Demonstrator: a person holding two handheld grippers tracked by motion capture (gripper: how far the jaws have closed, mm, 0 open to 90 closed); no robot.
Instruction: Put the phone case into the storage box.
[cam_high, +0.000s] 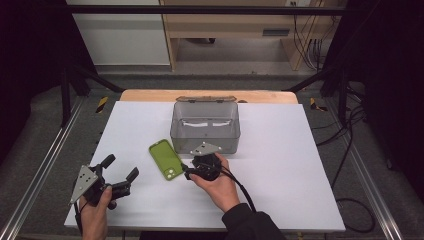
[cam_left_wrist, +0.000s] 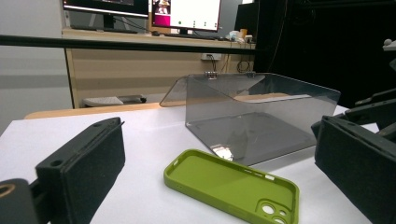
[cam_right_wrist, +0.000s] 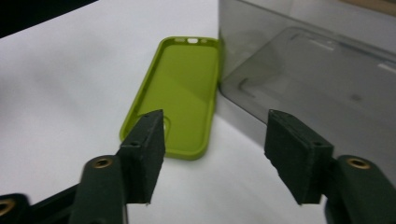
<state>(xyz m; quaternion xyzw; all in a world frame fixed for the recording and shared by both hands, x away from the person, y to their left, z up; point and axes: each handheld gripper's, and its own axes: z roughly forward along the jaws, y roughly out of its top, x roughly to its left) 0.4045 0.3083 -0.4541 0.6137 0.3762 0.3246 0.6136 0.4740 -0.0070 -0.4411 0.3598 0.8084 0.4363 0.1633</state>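
Observation:
A lime-green phone case (cam_high: 166, 159) lies hollow side up on the white table, its far end close to the front left corner of a clear grey plastic box (cam_high: 205, 144). The box's lid is swung back. My right gripper (cam_high: 186, 171) points left at the case's camera-hole end. In the right gripper view it (cam_right_wrist: 217, 126) stands open, with that end of the case (cam_right_wrist: 182, 93) just ahead of its left jaw and untouched by either pad. My left gripper (cam_high: 121, 167) rests open at the front left, nothing between its jaws (cam_left_wrist: 217, 140), looking toward the case (cam_left_wrist: 229, 184) and box (cam_left_wrist: 261, 112).
The white sheet (cam_high: 280, 165) covers a wooden tabletop. The grey box (cam_right_wrist: 303, 70) looks empty inside. Metal rails run along both sides of the table, with cables on the floor at the right. Beyond the far edge stand a wooden desk and monitors (cam_left_wrist: 187, 14).

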